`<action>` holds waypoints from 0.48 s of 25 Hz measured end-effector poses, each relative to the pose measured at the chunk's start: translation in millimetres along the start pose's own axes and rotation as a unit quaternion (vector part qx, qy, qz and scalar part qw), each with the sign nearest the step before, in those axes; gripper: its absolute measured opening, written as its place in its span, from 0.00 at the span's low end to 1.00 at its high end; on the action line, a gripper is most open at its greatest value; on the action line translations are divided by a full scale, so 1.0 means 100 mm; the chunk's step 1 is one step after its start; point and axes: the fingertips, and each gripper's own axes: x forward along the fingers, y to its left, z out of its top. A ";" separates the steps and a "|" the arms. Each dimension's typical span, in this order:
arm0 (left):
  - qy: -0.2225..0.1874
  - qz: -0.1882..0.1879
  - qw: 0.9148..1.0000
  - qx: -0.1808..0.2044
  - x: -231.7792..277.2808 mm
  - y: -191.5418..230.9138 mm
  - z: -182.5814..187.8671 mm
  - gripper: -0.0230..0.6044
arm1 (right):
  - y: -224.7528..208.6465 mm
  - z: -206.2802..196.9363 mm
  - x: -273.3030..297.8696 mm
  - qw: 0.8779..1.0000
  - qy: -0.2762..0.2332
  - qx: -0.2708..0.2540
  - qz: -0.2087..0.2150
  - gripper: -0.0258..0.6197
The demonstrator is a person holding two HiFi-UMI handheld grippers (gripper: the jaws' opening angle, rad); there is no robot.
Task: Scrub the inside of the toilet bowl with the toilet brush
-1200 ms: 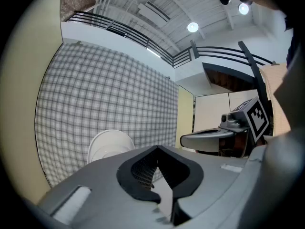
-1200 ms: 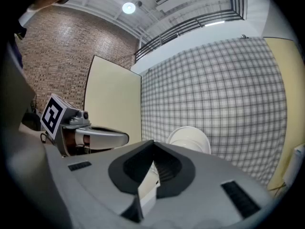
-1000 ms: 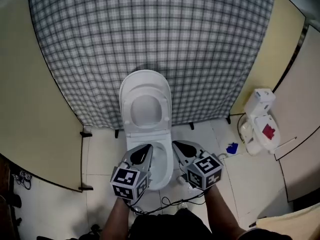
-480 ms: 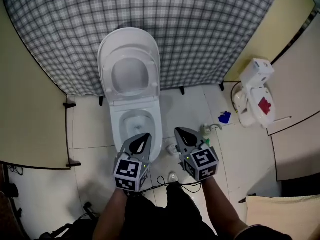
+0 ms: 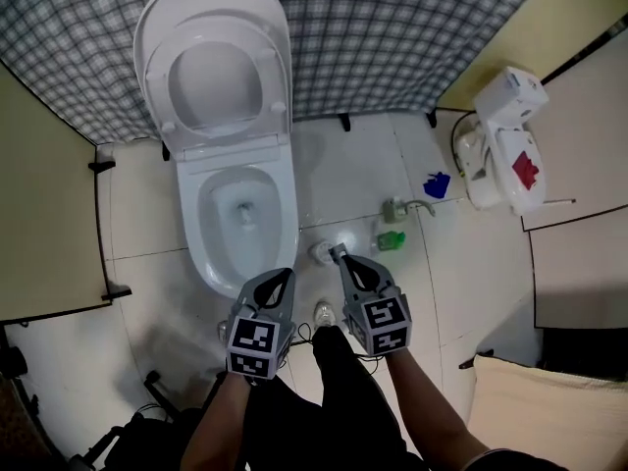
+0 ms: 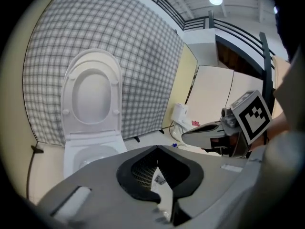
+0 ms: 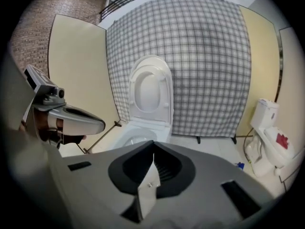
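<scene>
The toilet bowl (image 5: 240, 214) sits on the left with its lid (image 5: 216, 77) up. Near its front, the left gripper (image 5: 285, 275) has its fingers pressed together, holding nothing. The right gripper (image 5: 339, 254) is the same, its tip by a white round pot (image 5: 320, 253) on the floor (image 5: 353, 165)

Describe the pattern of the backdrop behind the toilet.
Grey-and-white checks on the backdrop, clearest in the right gripper view.

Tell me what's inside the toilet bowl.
Only the water-filled drain hole shows inside the toilet bowl; nothing else lies in it. The left gripper covers part of its near rim.
</scene>
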 end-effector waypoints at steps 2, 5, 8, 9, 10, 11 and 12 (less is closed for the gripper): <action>0.011 -0.003 1.000 -0.008 0.16 -0.04 -0.21 0.05 | -0.14 -0.29 0.11 1.000 0.017 0.010 -0.013 0.06; 0.018 -0.005 1.000 -0.011 0.46 -0.06 -0.46 0.05 | -0.36 -0.73 0.32 0.999 0.044 0.022 -0.021 0.07; 0.028 -0.006 0.999 -0.019 0.72 -0.06 -0.71 0.05 | -0.47 -1.12 0.53 0.997 0.067 0.042 -0.010 0.08; 0.031 -0.008 0.999 -0.023 0.78 -0.07 -0.80 0.05 | -0.49 -1.25 0.59 0.996 0.072 0.047 -0.008 0.08; 0.035 -0.010 0.999 -0.028 0.85 -0.09 -0.89 0.05 | -0.52 -1.38 0.66 0.996 0.078 0.053 -0.006 0.09; 0.037 -0.012 0.999 -0.034 0.90 -0.10 -0.98 0.05 | -0.55 -1.52 0.74 0.995 0.084 0.060 -0.003 0.18; 0.040 -0.013 0.998 -0.039 0.96 -0.12 -1.06 0.05 | -0.59 -1.67 0.84 0.993 0.092 0.068 -0.001 0.33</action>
